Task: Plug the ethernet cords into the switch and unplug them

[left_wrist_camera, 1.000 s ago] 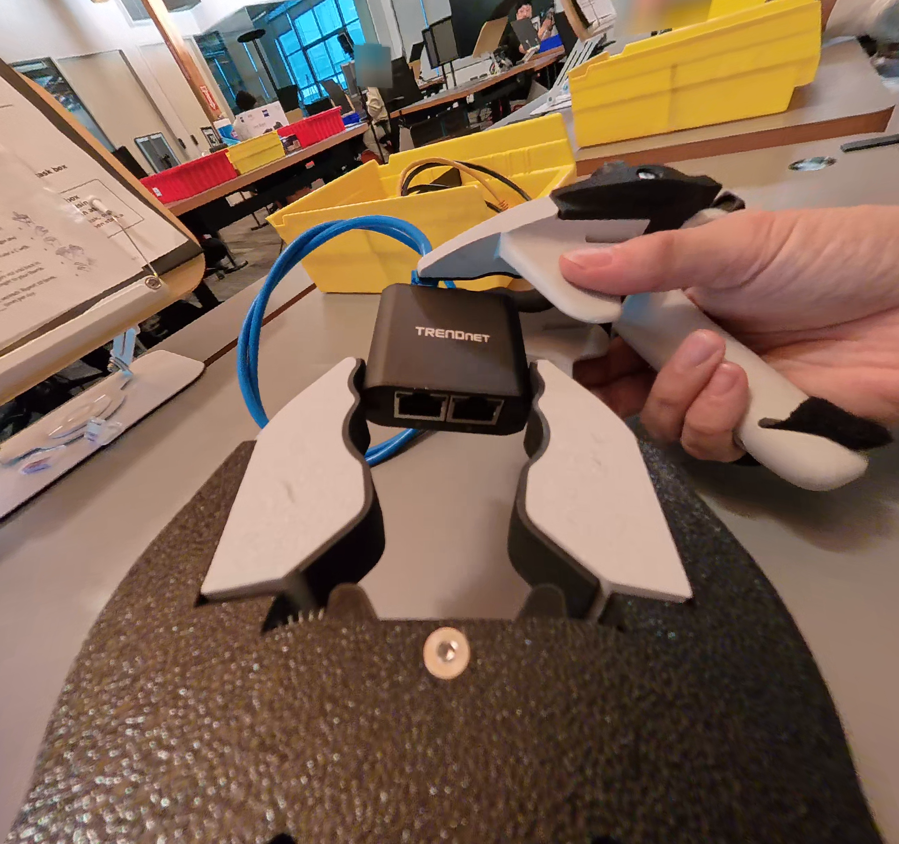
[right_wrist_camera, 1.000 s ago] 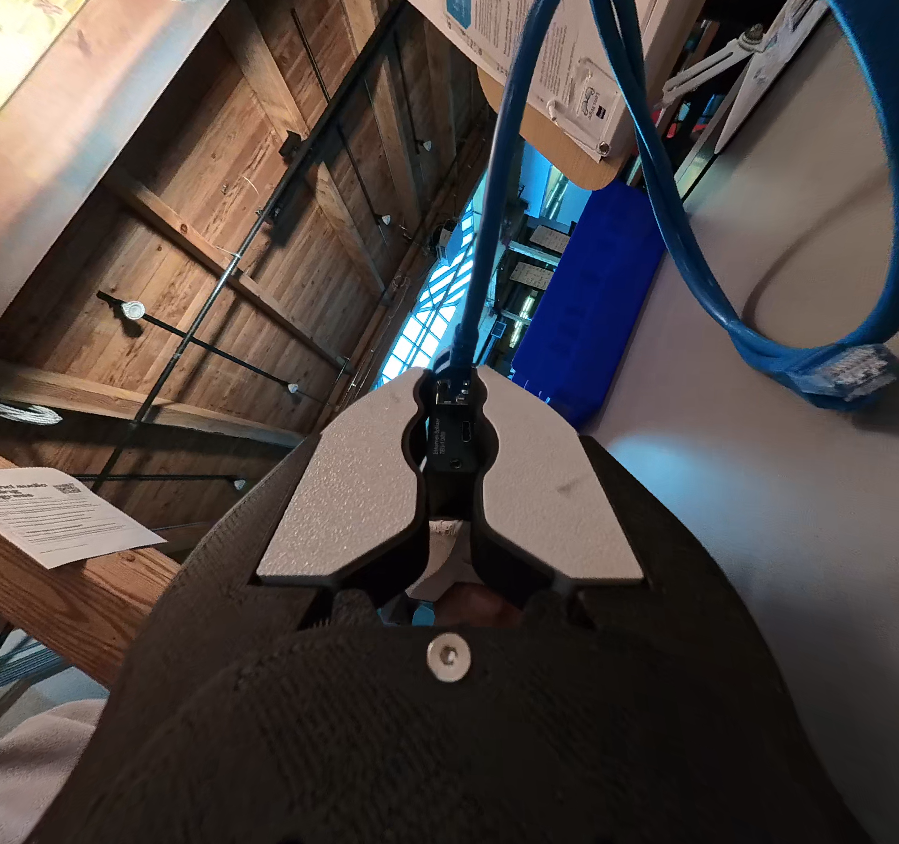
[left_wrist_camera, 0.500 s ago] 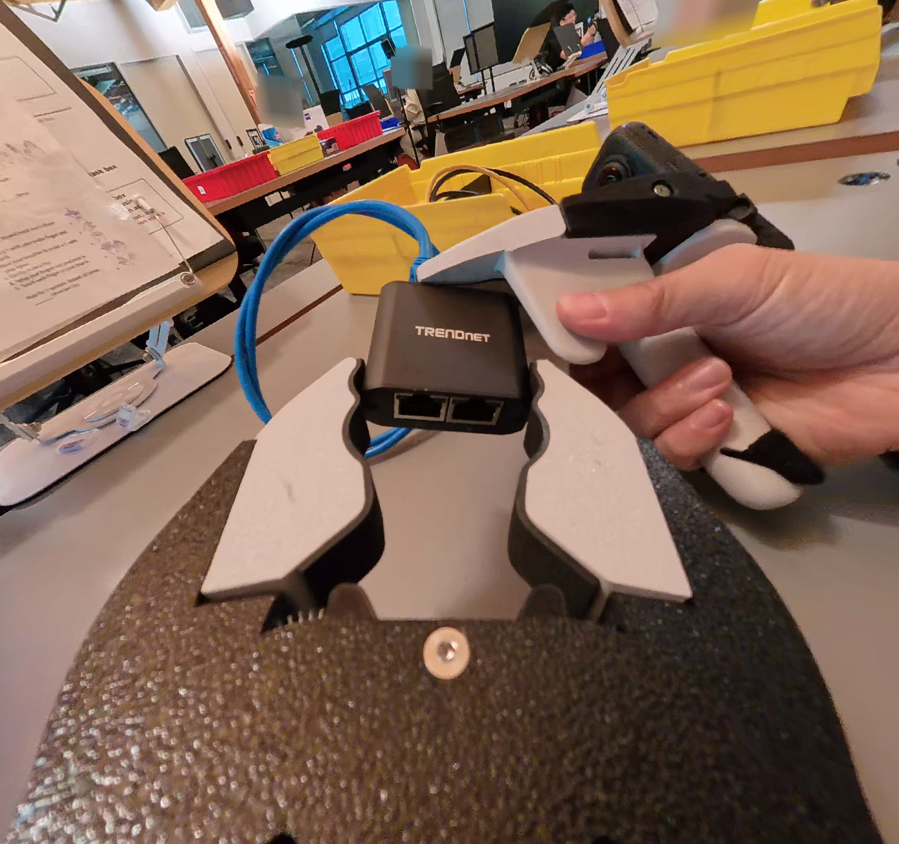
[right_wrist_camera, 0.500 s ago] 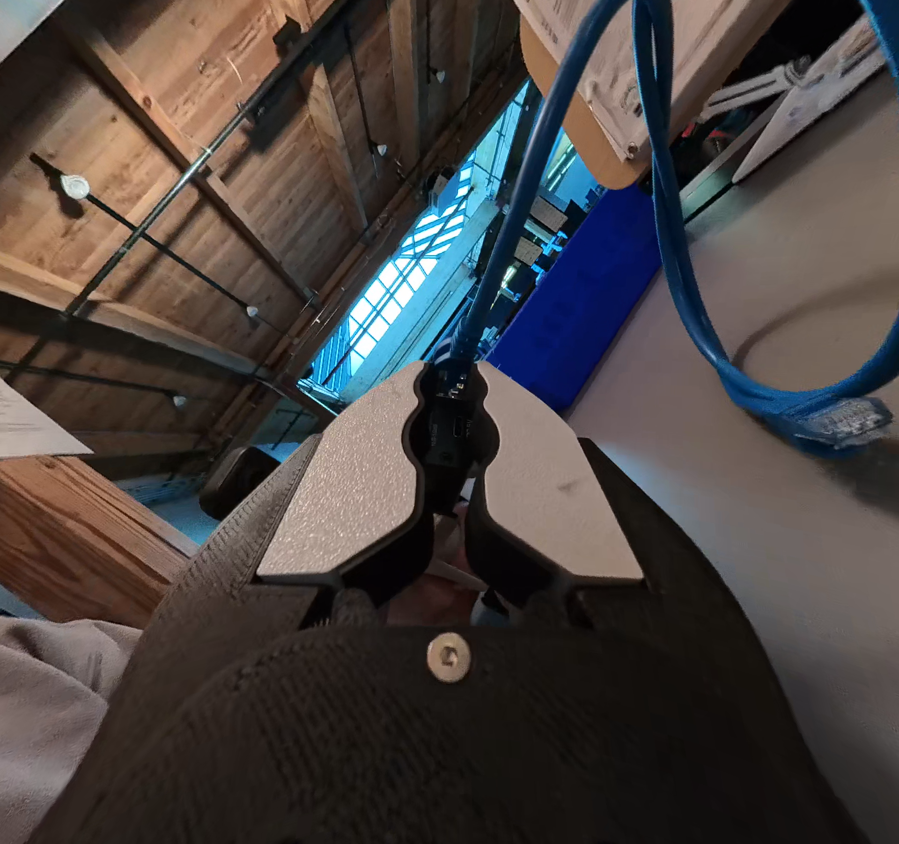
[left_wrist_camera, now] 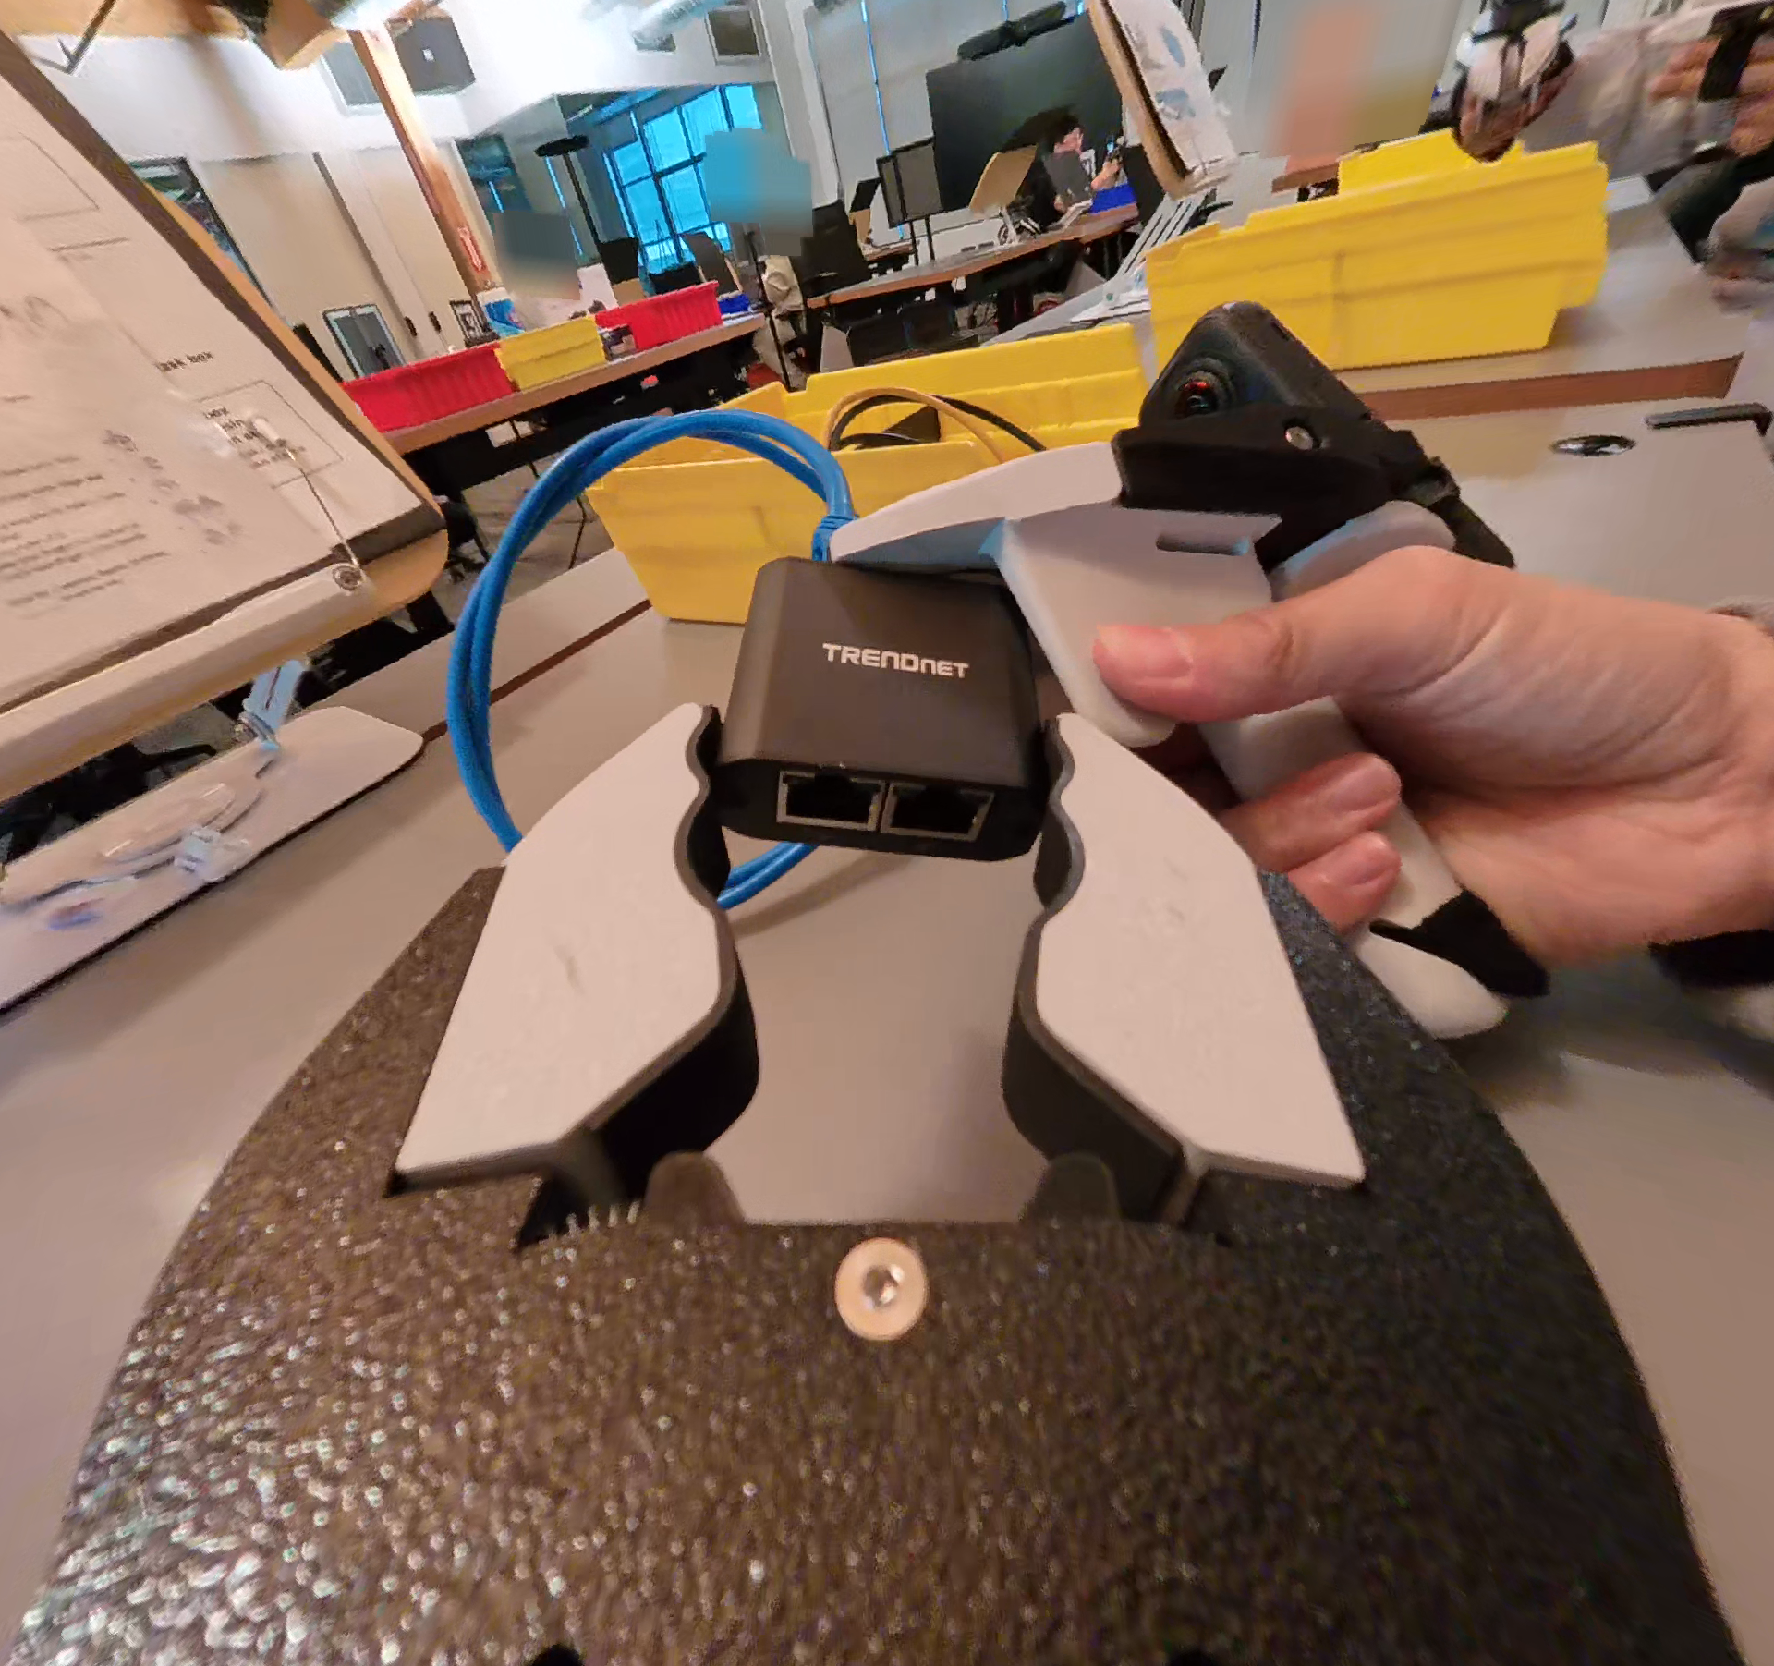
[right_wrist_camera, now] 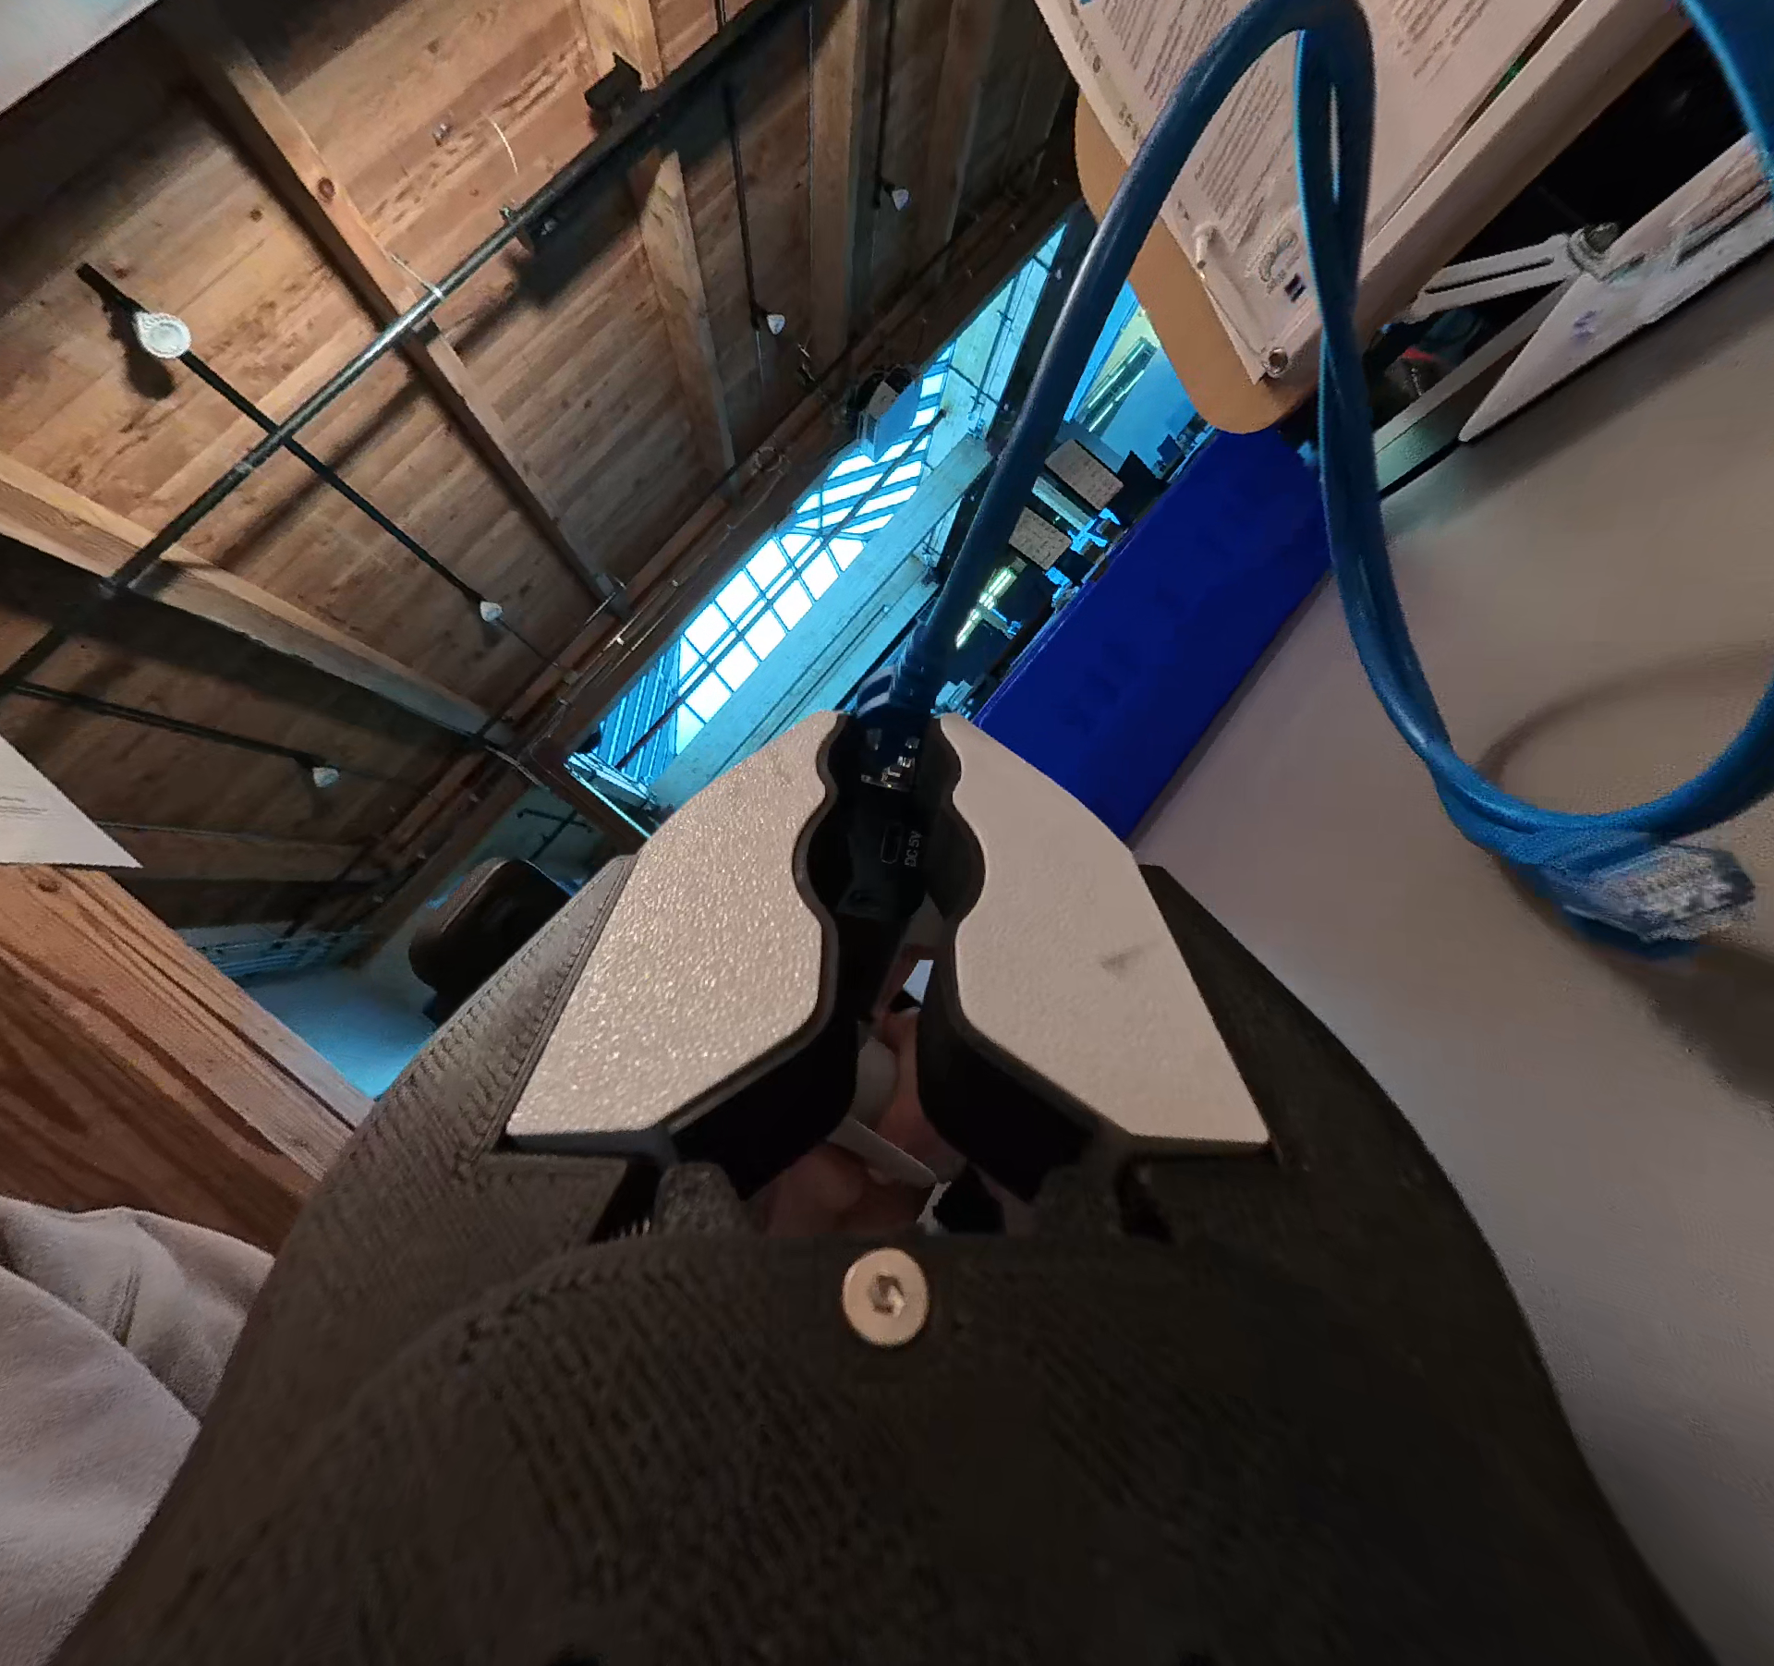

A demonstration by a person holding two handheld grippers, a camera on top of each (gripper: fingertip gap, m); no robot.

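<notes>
A black switch (left_wrist_camera: 888,708) with two empty ports facing me is clamped at its sides between the fingertips of my left gripper (left_wrist_camera: 878,735), just above the grey table (left_wrist_camera: 144,1044). A blue ethernet cord (left_wrist_camera: 480,621) loops behind it and goes into its back. My right gripper (left_wrist_camera: 970,506), held by a hand (left_wrist_camera: 1488,737), reaches the switch's back from the right. In the right wrist view the right gripper (right_wrist_camera: 891,737) is shut on the switch's black back end (right_wrist_camera: 888,842), where the cord's plug (right_wrist_camera: 912,669) enters. The cord's free clear plug (right_wrist_camera: 1651,890) lies on the table.
A yellow bin (left_wrist_camera: 730,516) holding cables stands just behind the switch and a larger one (left_wrist_camera: 1373,247) at the back right. A tilted document board (left_wrist_camera: 144,468) on a white base (left_wrist_camera: 288,775) stands at the left. A blue bin (right_wrist_camera: 1152,621) shows in the right wrist view. The tips of both grippers are at nearly the same place.
Both grips are unchanged. Both gripper views have tilted and turned a little with the switch held between them. The cord's loop has swung slightly, and its free plug stays on the table.
</notes>
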